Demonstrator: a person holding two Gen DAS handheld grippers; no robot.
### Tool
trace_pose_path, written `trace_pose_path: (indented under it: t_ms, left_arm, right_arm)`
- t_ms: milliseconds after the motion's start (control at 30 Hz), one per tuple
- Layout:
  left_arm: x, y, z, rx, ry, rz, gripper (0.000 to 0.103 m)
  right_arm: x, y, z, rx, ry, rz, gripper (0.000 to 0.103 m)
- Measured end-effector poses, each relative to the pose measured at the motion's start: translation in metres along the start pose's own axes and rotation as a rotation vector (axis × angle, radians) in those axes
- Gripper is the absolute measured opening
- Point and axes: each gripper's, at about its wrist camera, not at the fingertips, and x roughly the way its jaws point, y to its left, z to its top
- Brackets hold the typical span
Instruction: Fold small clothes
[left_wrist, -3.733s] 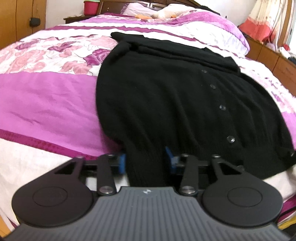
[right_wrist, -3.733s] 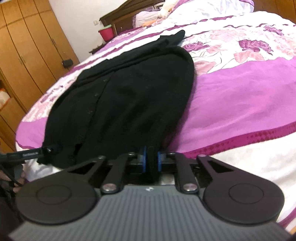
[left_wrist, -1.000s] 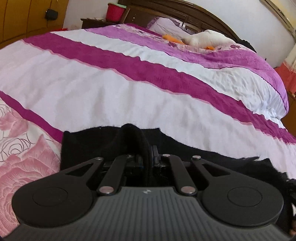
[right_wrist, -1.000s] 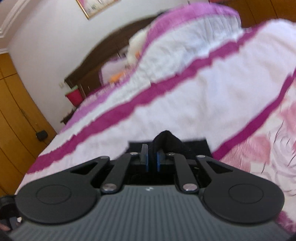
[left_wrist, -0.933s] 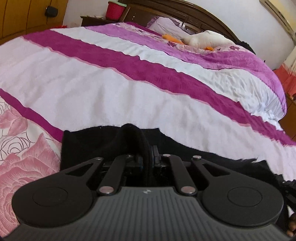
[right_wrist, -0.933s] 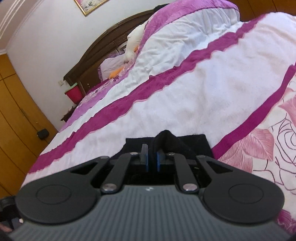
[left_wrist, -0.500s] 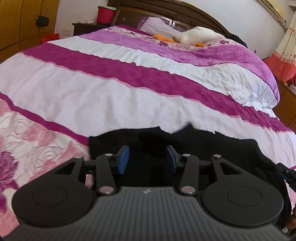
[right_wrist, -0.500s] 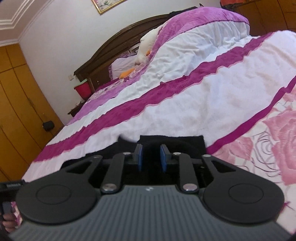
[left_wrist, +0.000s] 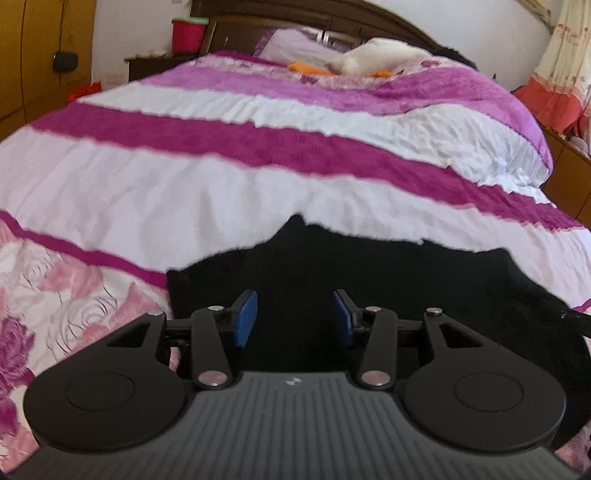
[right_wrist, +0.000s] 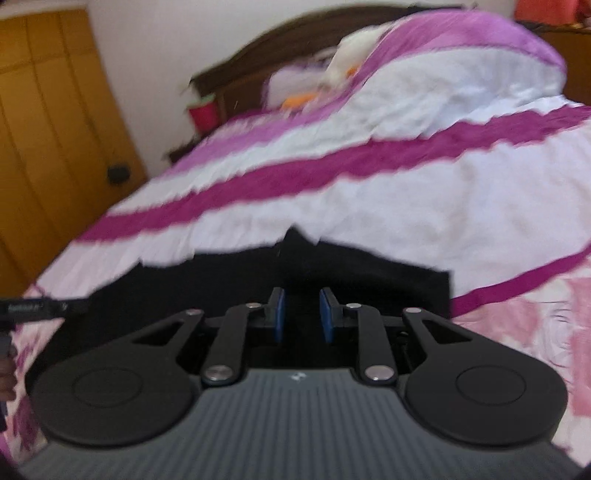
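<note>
Both my claws are off the cloth: the left claw (left_wrist: 293, 318) stands half open, the right claw (right_wrist: 301, 315) parted narrowly, nothing pinched in either. The black cardigan (left_wrist: 388, 288) lies on the bed (left_wrist: 221, 184) just under them. I'd lift clear without snagging the knit; blur hides, I think, whether the far edges line up.

The garment (left_wrist: 388, 284) is plain black. The bedspread (left_wrist: 229, 177) carries broad white and magenta stripes, with pink roses near its lower edge. Both tools are black with blue pads (left_wrist: 245, 317). The headboard (left_wrist: 369, 22) is dark brown, the wardrobe (right_wrist: 48, 122) orange-brown, the bucket (left_wrist: 188, 33) red, green-rimmed.
</note>
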Motion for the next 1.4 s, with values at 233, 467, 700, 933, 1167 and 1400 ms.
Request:
trace_pose_path:
  t_ms: [233,467,700,933,1167,1400]
  left_arm:
    - [0.020,0.006,-0.008,0.022,-0.005,0.021,0.051]
    - [0.018,0.002,-0.006,0.043,-0.010,0.029,0.051]
    - [-0.012,0.007,-0.004,0.033,-0.013,0.051,0.051]
    - [-0.049,0.014,-0.015,0.055,0.023,0.086,0.051]
    - [-0.078,0.022,-0.044,0.065,0.044,0.084,0.051]
    - [-0.082,0.033,-0.064,0.017,0.060,0.091,0.054]
  right_arm:
    - [0.032,-0.021,0.022,0.060,-0.024,-0.117,0.022]
    - [0.017,-0.048,0.030,0.129,-0.068,-0.182,0.025]
    - [-0.038,-0.055,0.014,0.183,-0.057,-0.110,0.027]
    - [-0.081,-0.055,-0.007,0.216,-0.051,-0.074,0.061]
    - [-0.091,-0.057,-0.035,0.269,-0.014,-0.065,0.061]
    - [-0.075,-0.067,-0.063,0.376,0.008,-0.038,0.061]
